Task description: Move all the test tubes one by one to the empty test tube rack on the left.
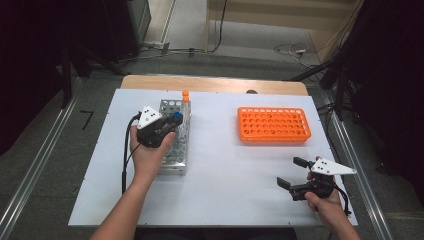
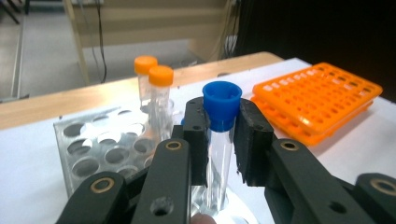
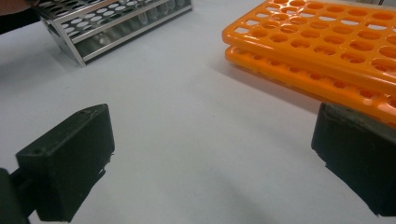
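My left tool (image 2: pixel 220 135) is clamped on the blue-cap tube (image 2: pixel 221 116), over the steel rack (image 1: pixel 176 150) at 10 o'clock. Right tool (image 1: pixel 295 175) gapes, idle. Next: lift clear, carry to the orange rack (image 1: pixel 273 124) at 2 o'clock.

In the left gripper view, the foot of the clear blue-capped plastic tube (image 2: pixel 220 140) is hidden behind the left tongs (image 2: pixel 223 140). The perforated silver metal rack (image 2: pixel 93 144) beside that tube is cut off by the bottom edge. In the high view, the person's hand covers part of this rack.
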`<state>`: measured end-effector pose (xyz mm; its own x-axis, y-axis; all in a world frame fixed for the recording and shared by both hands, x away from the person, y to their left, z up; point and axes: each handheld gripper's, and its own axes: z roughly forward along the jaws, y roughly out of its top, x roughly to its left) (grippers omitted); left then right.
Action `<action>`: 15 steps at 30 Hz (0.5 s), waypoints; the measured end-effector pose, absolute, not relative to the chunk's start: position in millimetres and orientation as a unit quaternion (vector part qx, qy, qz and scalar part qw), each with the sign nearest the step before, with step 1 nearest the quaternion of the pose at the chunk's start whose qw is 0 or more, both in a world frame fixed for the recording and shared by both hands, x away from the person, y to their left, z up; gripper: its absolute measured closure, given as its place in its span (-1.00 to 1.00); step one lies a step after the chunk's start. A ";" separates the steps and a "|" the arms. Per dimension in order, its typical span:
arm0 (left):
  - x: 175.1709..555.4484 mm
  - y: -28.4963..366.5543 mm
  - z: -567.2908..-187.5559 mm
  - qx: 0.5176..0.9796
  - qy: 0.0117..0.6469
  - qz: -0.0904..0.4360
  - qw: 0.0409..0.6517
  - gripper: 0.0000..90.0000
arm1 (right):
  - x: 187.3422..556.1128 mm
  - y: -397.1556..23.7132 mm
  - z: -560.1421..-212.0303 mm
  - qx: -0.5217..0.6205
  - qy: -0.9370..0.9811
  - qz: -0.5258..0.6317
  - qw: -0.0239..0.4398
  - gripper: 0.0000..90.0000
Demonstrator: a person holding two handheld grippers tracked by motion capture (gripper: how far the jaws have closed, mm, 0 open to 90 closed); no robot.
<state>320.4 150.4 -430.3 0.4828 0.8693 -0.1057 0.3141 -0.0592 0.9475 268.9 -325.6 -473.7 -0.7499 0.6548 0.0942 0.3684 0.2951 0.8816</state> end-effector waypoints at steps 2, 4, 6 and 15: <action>320.4 150.2 -430.6 0.684 0.439 0.260 0.522 0.70 | 269.1 -325.5 -473.9 0.325 0.792 0.497 0.143 -1.00; 320.1 149.8 -431.1 0.691 0.435 0.255 0.518 0.70 | 269.6 -325.7 -473.9 0.324 0.791 0.499 0.143 -1.00; 319.6 147.8 -431.8 0.697 0.435 0.255 0.510 0.70 | 270.1 -326.3 -473.6 0.326 0.789 0.501 0.141 -1.00; 320.0 145.0 -433.8 0.706 0.437 0.243 0.502 0.62 | 271.6 -328.2 -475.5 0.331 0.788 0.499 0.143 -1.00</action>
